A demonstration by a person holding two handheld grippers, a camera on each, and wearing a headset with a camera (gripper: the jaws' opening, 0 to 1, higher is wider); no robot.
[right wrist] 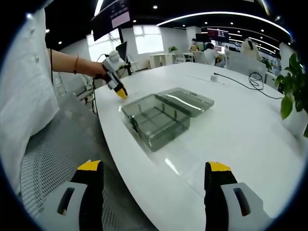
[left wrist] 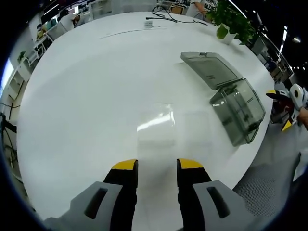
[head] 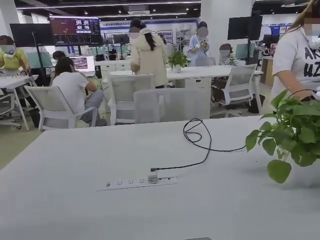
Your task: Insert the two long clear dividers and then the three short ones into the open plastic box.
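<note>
In the left gripper view, the left hand-held gripper (left wrist: 157, 166) rises from the bottom centre. Its yellow-tipped jaws stand a moderate gap apart with nothing between them. Just above them, mid-frame, flat clear plastic dividers (left wrist: 156, 122) lie on the white counter (left wrist: 86, 96). The open smoky-clear plastic box (left wrist: 238, 110) sits at centre right, its hinged lid (left wrist: 209, 67) laid flat toward the upper right.

In the right gripper view, the right hand-held gripper (right wrist: 154, 167) spans the bottom of the frame, jaws spread wide and empty. The box lies in the centre near the counter's edge, and the left hand-held gripper shows at upper left.

The head view shows a white power strip (head: 137, 182) at lower centre, a looping black cable (head: 200, 145) and a green leafy plant (head: 295, 135) at the right edge.
</note>
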